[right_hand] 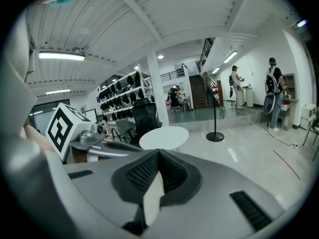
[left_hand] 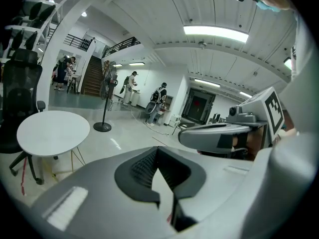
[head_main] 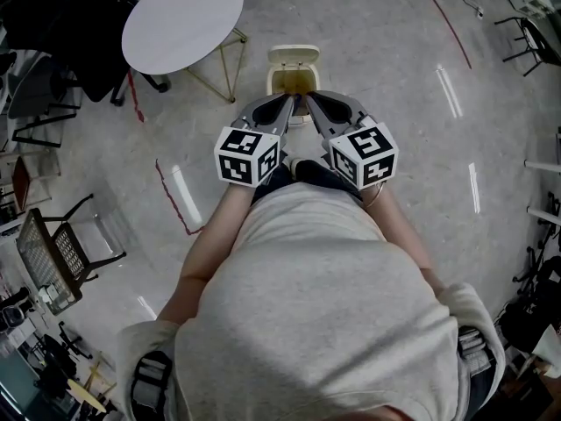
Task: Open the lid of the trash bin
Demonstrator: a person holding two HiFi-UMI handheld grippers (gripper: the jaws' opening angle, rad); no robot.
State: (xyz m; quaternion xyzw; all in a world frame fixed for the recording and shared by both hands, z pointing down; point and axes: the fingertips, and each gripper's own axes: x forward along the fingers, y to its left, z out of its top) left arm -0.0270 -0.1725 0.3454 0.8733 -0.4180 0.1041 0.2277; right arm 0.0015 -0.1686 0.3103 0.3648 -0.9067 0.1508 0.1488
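Observation:
In the head view a cream trash bin [head_main: 294, 60] stands on the floor straight ahead of the person, with its lid tilted up at the back and the brownish inside showing. My left gripper [head_main: 288, 103] and right gripper [head_main: 309, 103] are held side by side at waist height, with their tips over the bin's near edge. Both are shut with nothing between the jaws. Each gripper view looks level across the room, so the bin is hidden there. The left gripper [left_hand: 158, 149] sees the right one [left_hand: 219, 133] beside it. The right gripper [right_hand: 158, 153] sees the left one [right_hand: 94, 142].
A round white table [head_main: 182, 17] on gold legs stands left of the bin, with a black office chair [head_main: 61, 24] behind it. A wire chair [head_main: 53, 253] is at the left. Red tape lines [head_main: 171, 196] mark the floor. Far off are several people and a floor stand [left_hand: 103, 126].

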